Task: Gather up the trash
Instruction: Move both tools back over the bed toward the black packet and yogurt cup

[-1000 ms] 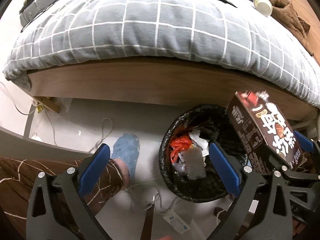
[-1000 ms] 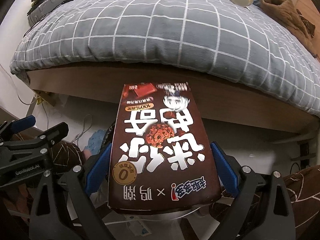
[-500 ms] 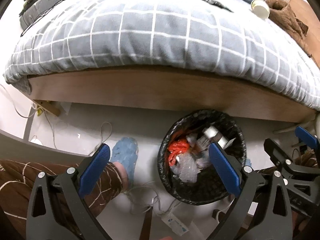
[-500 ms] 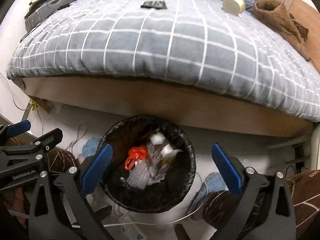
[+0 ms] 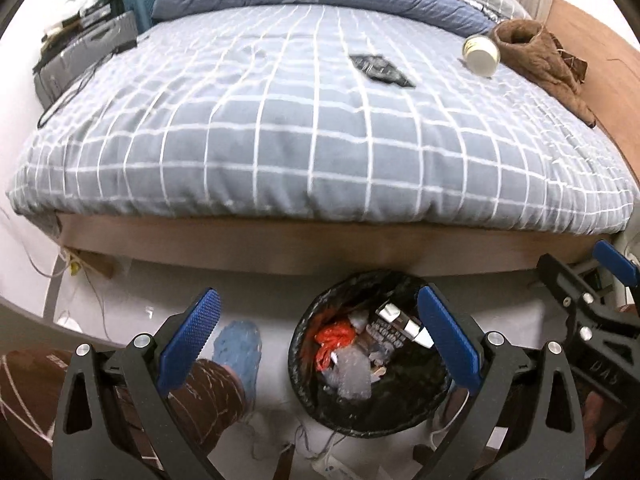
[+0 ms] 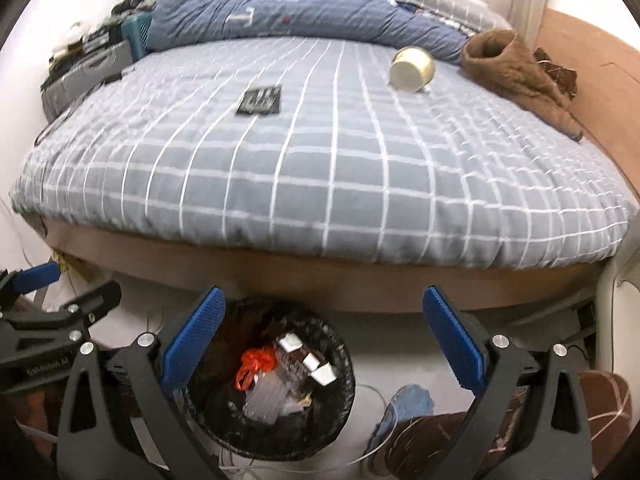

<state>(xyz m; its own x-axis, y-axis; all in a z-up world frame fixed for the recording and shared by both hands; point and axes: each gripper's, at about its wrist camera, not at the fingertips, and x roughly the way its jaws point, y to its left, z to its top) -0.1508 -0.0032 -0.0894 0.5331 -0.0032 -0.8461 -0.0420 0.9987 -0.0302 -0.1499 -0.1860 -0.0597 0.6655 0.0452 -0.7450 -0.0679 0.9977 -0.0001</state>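
Note:
A black-lined bin (image 5: 308, 384) (image 6: 344, 412) stands on the floor at the foot of the bed, holding a red bag, clear plastic and the brown snack box (image 5: 390, 330) (image 6: 298, 360). My left gripper (image 5: 318, 344) is open and empty above the bin's left side. Also open and empty, my right gripper (image 6: 324, 340) hangs over the bin's right rim. Further off on the bed lie a flat black wrapper (image 5: 380, 70) (image 6: 260, 100) and a tipped paper cup (image 5: 480, 56) (image 6: 412, 68).
A grey checked duvet (image 5: 300, 120) covers the bed, with a brown garment (image 5: 540, 60) at its far right and a blue quilt at the head. A person's slippered feet (image 5: 240, 352) (image 6: 408, 404) flank the bin among floor cables. Boxes and gear (image 5: 88, 48) crowd the bed's left side.
The brown snack box left my right gripper and fell into the bin. Both grippers then rose and tilted up, bringing the bed top into view.

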